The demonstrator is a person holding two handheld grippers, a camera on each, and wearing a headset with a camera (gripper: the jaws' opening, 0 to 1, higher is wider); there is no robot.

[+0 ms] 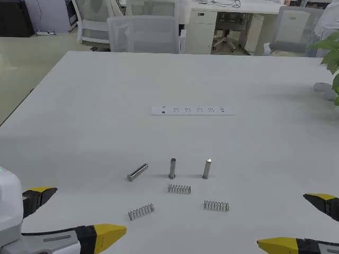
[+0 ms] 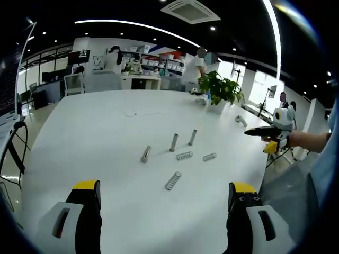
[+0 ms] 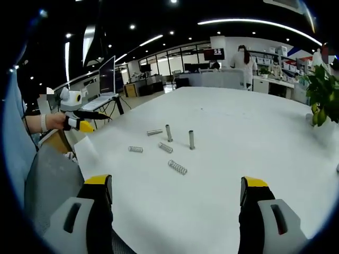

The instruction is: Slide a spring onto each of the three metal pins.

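On the white table [image 1: 95, 106] two metal pins [image 1: 172, 168] [image 1: 206, 168] stand upright and a third pin [image 1: 137, 172] lies on its side to their left. Three loose springs [image 1: 179, 189] [image 1: 141, 211] [image 1: 216, 206] lie flat just in front of them. My left gripper [image 1: 79, 211] hovers open at the near left, empty, a short way from the nearest spring [image 2: 172, 180]. My right gripper [image 1: 299, 222] is open at the near right, also empty, with a spring [image 3: 177, 167] ahead of its jaws. The lying pin [image 2: 145, 154] and upright pins [image 3: 168, 132] [image 3: 191, 139] are bare.
A white power strip [image 1: 192, 110] lies flat mid-table beyond the pins. A potted plant [image 1: 331, 58] stands at the right edge, grey chairs [image 1: 143, 33] at the far edge. A laptop on a stand [image 3: 107, 79] is off the table's left side.
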